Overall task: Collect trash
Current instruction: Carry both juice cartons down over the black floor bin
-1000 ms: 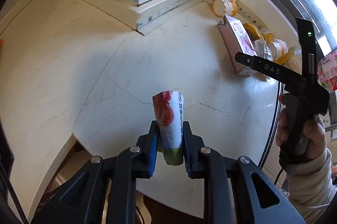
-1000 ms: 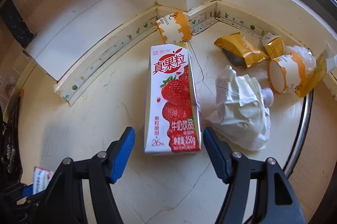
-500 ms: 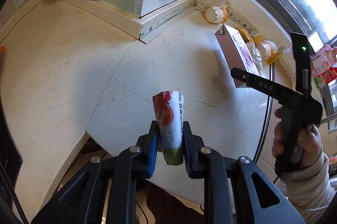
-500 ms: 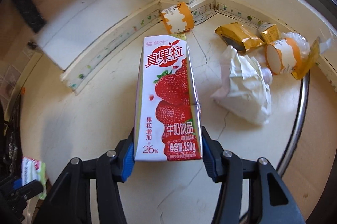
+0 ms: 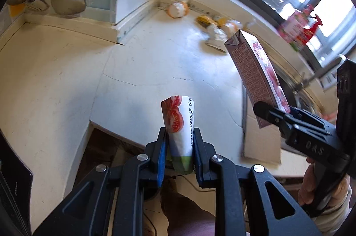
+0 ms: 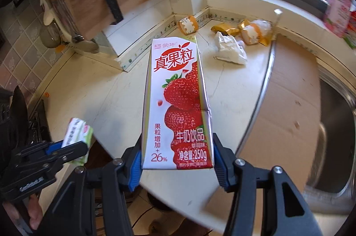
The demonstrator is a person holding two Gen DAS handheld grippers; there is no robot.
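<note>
1. Here: left gripper (image 5: 179, 145) clamped on a tomato packet (image 5: 179, 125), held upright in the air past the counter (image 5: 155, 62) edge.
2. Right gripper (image 6: 177, 157) clamped on a strawberry milk carton (image 6: 178, 102), lifted clear of the counter, top tilted away.
3. Far back by the window corner: crumpled white paper (image 6: 231, 50), orange cup (image 6: 188, 25), yellow wrappers (image 6: 224, 29), all close together on the counter.
4. Cardboard sheet (image 6: 289, 102) lying just right of the counter rim.
</note>
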